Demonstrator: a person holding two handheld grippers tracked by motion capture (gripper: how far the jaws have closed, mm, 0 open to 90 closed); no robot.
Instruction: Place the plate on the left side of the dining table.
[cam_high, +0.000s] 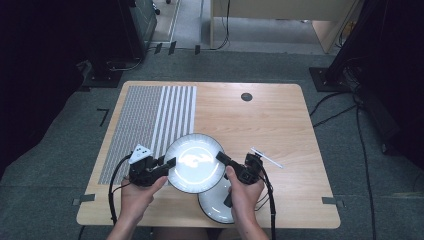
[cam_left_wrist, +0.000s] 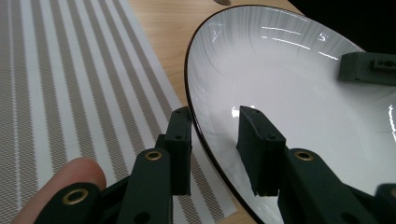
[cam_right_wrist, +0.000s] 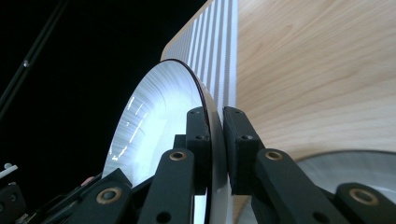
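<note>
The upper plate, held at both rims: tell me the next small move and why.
Probably close the left hand-held gripper on the rim first. Its jaws straddle the upper plate with gaps on both sides, while the right hand-held gripper is already clamped on the opposite rim. The plate sits above the second plate, beside the striped placemat; carrying it on one grip risks tilting.

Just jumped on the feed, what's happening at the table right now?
A person holds a round white plate with a thin dark rim from both sides. The right gripper is shut on its rim; the left gripper straddles the opposite rim, one finger above and one below, with a gap showing. A second white plate lies on the wooden table under the right hand, with a grey-and-white striped placemat to the left.
</note>
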